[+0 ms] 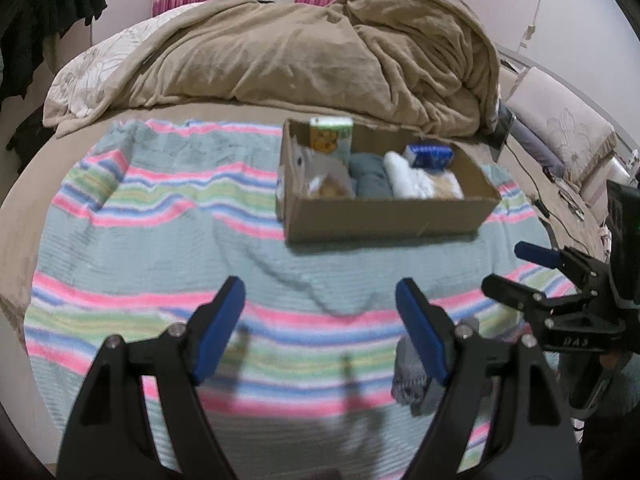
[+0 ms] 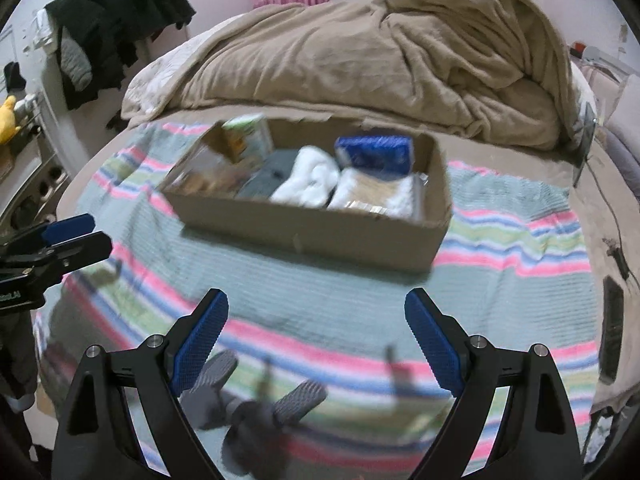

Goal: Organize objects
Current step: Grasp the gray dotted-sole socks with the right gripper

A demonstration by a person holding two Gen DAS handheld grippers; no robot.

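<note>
With the cardboard box [image 2: 308, 216] already holding rolled cloths and packets, the step in hand appears to be collecting the grey socks [image 2: 256, 408] lying near it on the striped blanket [image 2: 520, 248], beneath the wide-open, empty right gripper [image 2: 316, 340], which must descend and close, while the left gripper [image 1: 320, 320] is equally wide and empty.

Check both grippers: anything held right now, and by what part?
Nothing held. Left gripper and right gripper are both open and empty; the grey socks lie loose on the striped towel.
</note>
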